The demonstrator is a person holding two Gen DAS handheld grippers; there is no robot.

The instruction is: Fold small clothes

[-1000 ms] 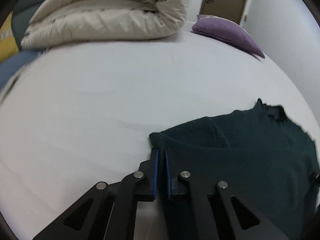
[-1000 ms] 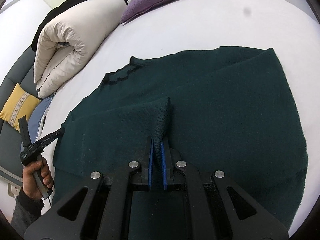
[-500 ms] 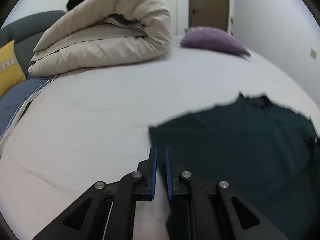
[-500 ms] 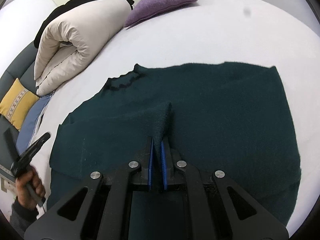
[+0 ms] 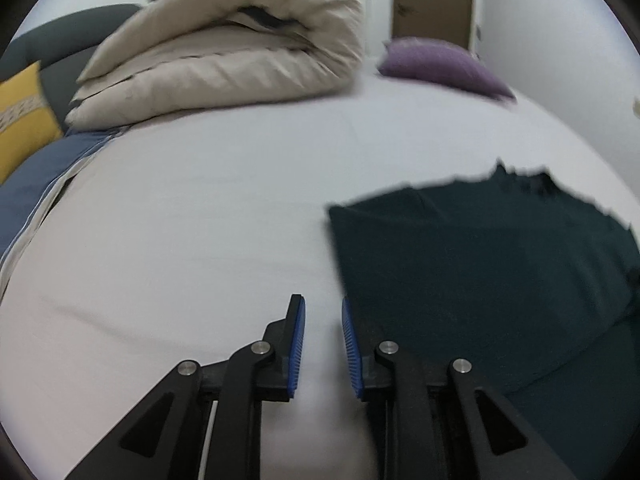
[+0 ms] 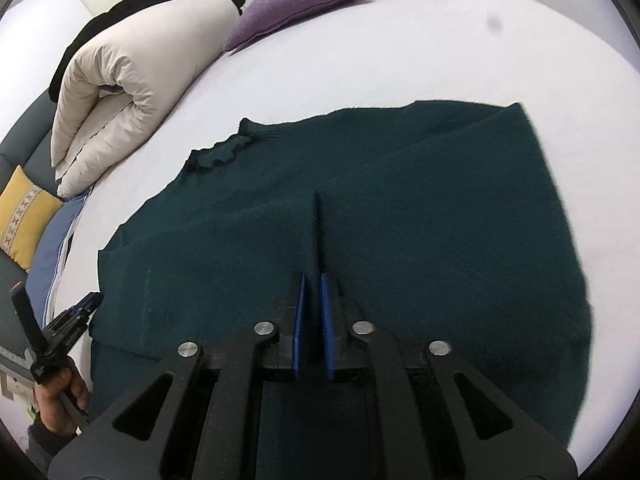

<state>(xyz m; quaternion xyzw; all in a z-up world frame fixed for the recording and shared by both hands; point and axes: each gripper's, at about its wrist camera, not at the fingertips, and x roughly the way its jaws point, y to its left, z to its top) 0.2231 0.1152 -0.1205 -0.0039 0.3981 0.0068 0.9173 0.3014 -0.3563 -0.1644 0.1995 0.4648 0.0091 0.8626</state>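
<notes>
Dark green knitwear [image 6: 400, 208], a small sweater with a frilled neckline, is spread flat on the white bed sheet [image 5: 200, 200], its neckline turned toward the rolled cream duvet [image 6: 116, 92] at the head of the bed. One sleeve [image 6: 224, 240] is seen folded in across the body, its cuff end lying in a raised ridge just ahead of the right gripper [image 6: 312, 300]. The right gripper's jaws have just been opening; a narrow gap is seen between the blue pads [image 6: 326, 320], and the cuff's ridge lies at the tips, though whether the pads still press on the fabric cannot be told from the right wrist view. The left gripper [image 5: 323, 320] is held over bare sheet just beside the sweater's near left edge; its jaws have also just been opening, they stand apart, and nothing is seen between them. In the right wrist view the left gripper [image 6: 68, 324] is visible at the lower left, gripped by a hand [image 6: 60, 392], just off the garment's corner. A purple cushion [image 6: 296, 0] is placed beyond the duvet near the far side of the bed. A yellow patterned cushion [image 6: 24, 216] is propped against a grey headboard [image 5: 68, 40], and a blue sheet edge [image 5: 36, 184] is exposed beside it. The left wrist picture is blurred, so finer detail of the fabric there cannot be made out.
</notes>
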